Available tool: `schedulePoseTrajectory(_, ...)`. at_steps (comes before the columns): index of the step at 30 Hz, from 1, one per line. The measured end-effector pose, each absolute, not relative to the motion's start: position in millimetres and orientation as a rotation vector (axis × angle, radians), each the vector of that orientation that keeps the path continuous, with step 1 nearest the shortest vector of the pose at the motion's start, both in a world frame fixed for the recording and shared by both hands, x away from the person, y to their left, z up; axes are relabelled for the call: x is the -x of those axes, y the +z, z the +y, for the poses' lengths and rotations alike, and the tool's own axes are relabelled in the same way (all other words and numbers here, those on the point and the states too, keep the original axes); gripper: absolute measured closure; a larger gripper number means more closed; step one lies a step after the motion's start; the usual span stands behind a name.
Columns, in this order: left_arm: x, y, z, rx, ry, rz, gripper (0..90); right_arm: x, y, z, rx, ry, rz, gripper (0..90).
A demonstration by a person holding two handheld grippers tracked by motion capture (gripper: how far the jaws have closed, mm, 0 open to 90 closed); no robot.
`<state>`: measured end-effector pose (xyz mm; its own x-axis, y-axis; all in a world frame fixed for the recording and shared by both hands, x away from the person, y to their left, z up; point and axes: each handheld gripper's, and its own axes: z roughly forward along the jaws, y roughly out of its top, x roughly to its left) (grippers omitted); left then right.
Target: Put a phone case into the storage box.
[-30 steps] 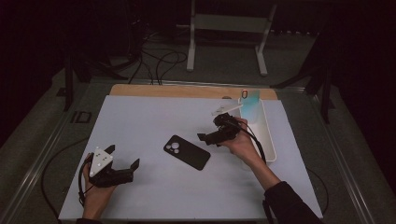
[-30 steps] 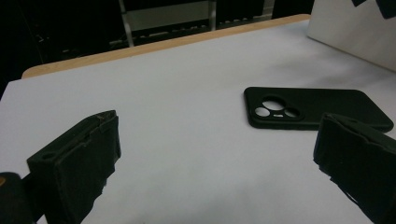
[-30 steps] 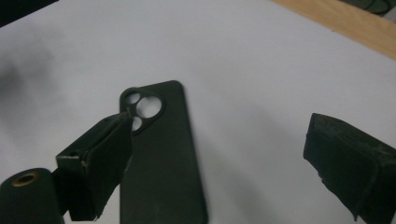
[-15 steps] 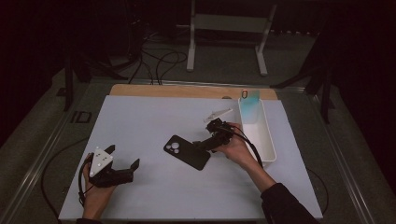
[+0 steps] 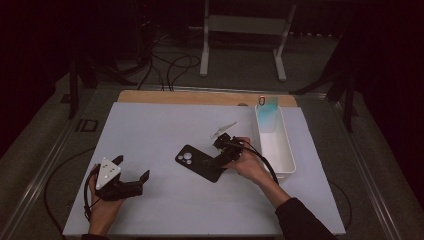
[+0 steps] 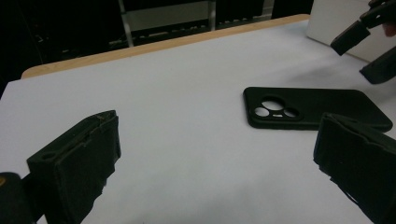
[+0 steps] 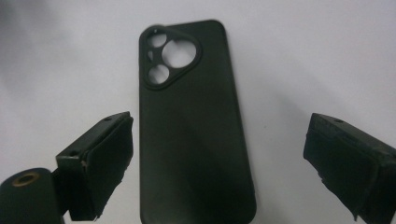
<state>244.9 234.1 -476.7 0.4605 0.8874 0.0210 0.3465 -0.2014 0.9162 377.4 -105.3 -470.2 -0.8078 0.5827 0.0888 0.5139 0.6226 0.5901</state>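
1. Unchanged from the frames a second and half a second ago: left gripper (image 5: 131, 181) resting low on the white table sheet (image 5: 160, 130) near the front-left corner, grey three-cornered plate on top, cable looping beside the wrist.
2. Jaws of that left gripper spread wide and holding nothing; seen in the left gripper view with bare sheet between them and the case lying beyond, off to the right.
3. Left hand (image 5: 102, 205) wrapped around the handle from below, forearm entering at the bottom edge, jaws pointed right toward the table's middle.
4. Black phone case (image 5: 199, 162) lying flat, back up, camera cut-outs toward the left end, around the middle of the sheet; same spot as in both earlier frames.
5. Moved since a second ago: right gripper (image 5: 216, 159), then raised beside the white tray (image 5: 287, 150), now down at the case's right end.
6. Right jaws wide apart, straddling the case's lower end in the right gripper view (image 7: 196, 140); contact with the case not clear.
7. Right hand (image 5: 250, 165) angled left and downward, dark sleeve running back to the bottom right.
8. Tray at far right, a pale blue item (image 5: 268, 111) standing at its far end.
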Motion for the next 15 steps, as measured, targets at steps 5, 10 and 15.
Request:
schedulePoseTrajectory(5, -244.9, -476.6, 234.2, -1.764, 0.717, 1.056, 1.3, -376.4, -478.9, -100.8, -0.917, 0.892, 2.765, 8.4)
schedulePoseTrajectory(10, -245.0, -476.8, 233.9, -1.768, 0.718, 1.055, 1.3, -374.0, -486.2, -96.4, -0.891, 0.855, 2.794, 8.4)
schedulePoseTrajectory(15, -245.0, -476.7, 234.0, -1.767, 0.718, 1.054, 1.3, -373.2, -494.9, -92.8, -0.86, 0.806, 2.816, 8.4)
